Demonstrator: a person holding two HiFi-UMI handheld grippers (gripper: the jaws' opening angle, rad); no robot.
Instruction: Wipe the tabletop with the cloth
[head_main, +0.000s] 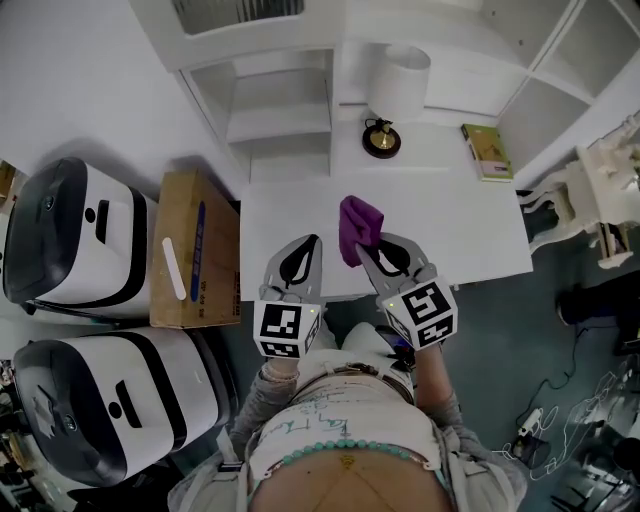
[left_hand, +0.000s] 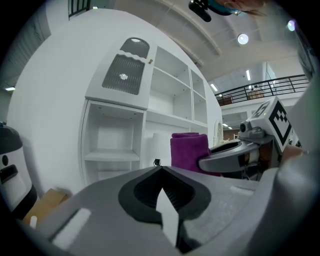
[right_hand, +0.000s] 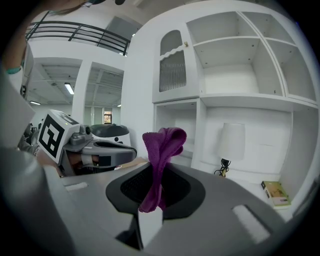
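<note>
**Item: cloth (head_main: 358, 228).** Purple, knitted or terry-looking, bunched into a loose fold. It is sitting in the right gripper (head_main: 368, 248) over the near middle of the white tabletop (head_main: 470, 235). Whether its free end is touching the surface cannot be told.

**Handling (judged):** light, soft and limp, not fragile. It is likely to be gripping the tabletop a little rather than sliding freely. A hold on the bunched middle should be leaving enough fabric loose to spread flat for wiping.

**Right gripper:** the fingers are pinching one end of the cloth, and the rest is standing out beyond them in the right gripper view.

**Left gripper (head_main: 311, 243):** the fingers are pressed together with nothing between them. It is hanging just left of the right gripper, over the near edge of the tabletop.

**Also present:** a lamp (head_main: 398, 95) and a book (head_main: 487, 150) at the far side, well apart from the cloth, and a cardboard box (head_main: 195, 250) to the left of the tabletop.
</note>
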